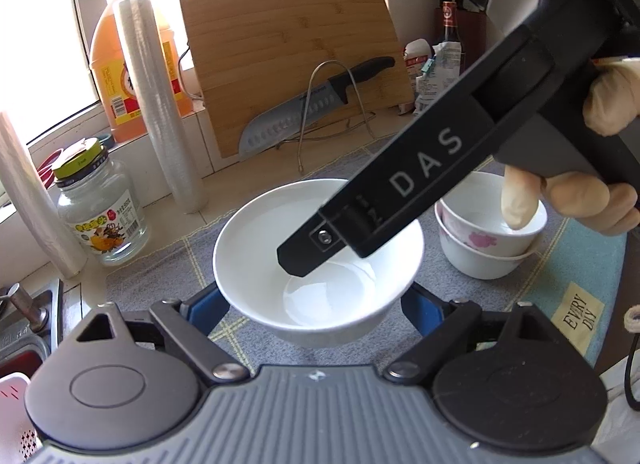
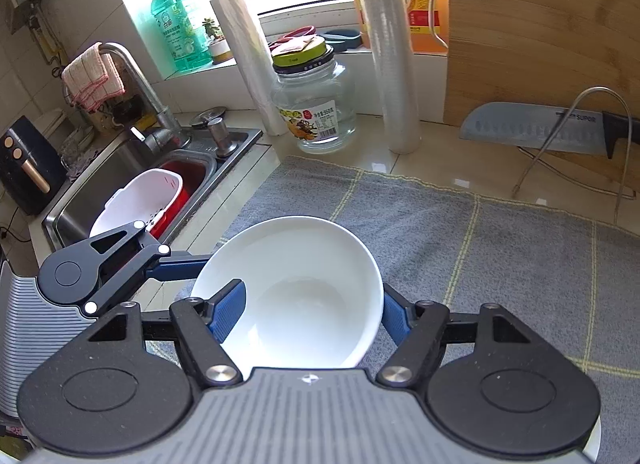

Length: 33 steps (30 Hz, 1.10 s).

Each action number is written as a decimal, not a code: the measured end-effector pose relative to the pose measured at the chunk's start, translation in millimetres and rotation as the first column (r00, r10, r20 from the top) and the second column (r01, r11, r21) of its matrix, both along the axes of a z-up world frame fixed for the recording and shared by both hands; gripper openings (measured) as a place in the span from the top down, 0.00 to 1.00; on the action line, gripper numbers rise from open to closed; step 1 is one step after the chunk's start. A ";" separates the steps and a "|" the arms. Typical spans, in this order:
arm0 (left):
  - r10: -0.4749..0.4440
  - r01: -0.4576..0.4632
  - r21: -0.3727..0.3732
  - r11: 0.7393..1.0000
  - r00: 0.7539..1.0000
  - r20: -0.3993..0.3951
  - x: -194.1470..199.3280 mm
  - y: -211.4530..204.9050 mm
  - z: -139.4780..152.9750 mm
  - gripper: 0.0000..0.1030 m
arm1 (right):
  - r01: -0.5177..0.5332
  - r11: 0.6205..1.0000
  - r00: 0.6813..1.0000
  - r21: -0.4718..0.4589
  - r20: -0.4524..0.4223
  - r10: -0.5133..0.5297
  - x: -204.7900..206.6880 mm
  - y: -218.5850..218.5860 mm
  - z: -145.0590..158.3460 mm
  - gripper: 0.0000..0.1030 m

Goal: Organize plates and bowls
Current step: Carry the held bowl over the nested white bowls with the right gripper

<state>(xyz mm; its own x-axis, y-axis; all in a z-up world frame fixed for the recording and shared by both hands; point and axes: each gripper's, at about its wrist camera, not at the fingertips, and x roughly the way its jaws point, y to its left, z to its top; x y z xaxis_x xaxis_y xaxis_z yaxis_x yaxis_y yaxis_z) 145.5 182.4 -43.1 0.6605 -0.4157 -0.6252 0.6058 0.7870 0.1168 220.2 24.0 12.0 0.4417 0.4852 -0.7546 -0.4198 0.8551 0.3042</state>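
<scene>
A plain white bowl (image 1: 320, 223) (image 2: 304, 264) is held over the grey checked cloth (image 1: 160, 288) (image 2: 500, 264) by both grippers. My left gripper (image 1: 308, 308) has its blue fingers (image 1: 200, 312) against the bowl's outer sides, left and right. My right gripper (image 2: 312, 318) comes in from the upper right in the left wrist view. One finger (image 2: 228, 316) (image 1: 304, 260) is inside the bowl and the other (image 2: 394, 320) is outside its wall. Two small stacked bowls with pink flowers (image 1: 488, 240) stand on the cloth to the right.
A glass jar (image 2: 316, 103), two film rolls (image 2: 392, 55), a cutting board (image 1: 288, 43) and a knife on a wire rack (image 1: 300, 111) line the back. The sink (image 2: 120, 167) with a white colander (image 2: 136, 199) lies left. A gloved hand (image 1: 600, 199) grips the right tool.
</scene>
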 end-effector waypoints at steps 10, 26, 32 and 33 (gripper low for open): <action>-0.113 0.113 0.003 0.994 0.993 0.014 -9.4 -23.2 8.5 0.11 | 0.099 0.995 0.995 0.000 0.012 -0.099 -22.2 -35.5 8.7 0.26; -0.311 0.314 -0.038 0.949 0.948 0.064 -8.6 -91.7 14.2 0.11 | 0.321 0.946 0.946 -0.049 0.066 -0.318 -48.4 -108.3 21.0 0.26; -0.361 0.362 -0.051 0.931 0.932 0.027 -4.5 -113.6 4.5 0.11 | 0.378 0.924 0.926 -0.058 0.040 -0.376 -55.5 -131.3 8.9 0.26; -0.366 0.366 -0.051 0.929 0.930 0.019 -4.2 -115.9 2.0 0.11 | 0.383 0.922 0.924 -0.058 0.034 -0.381 -55.9 -134.2 5.4 0.26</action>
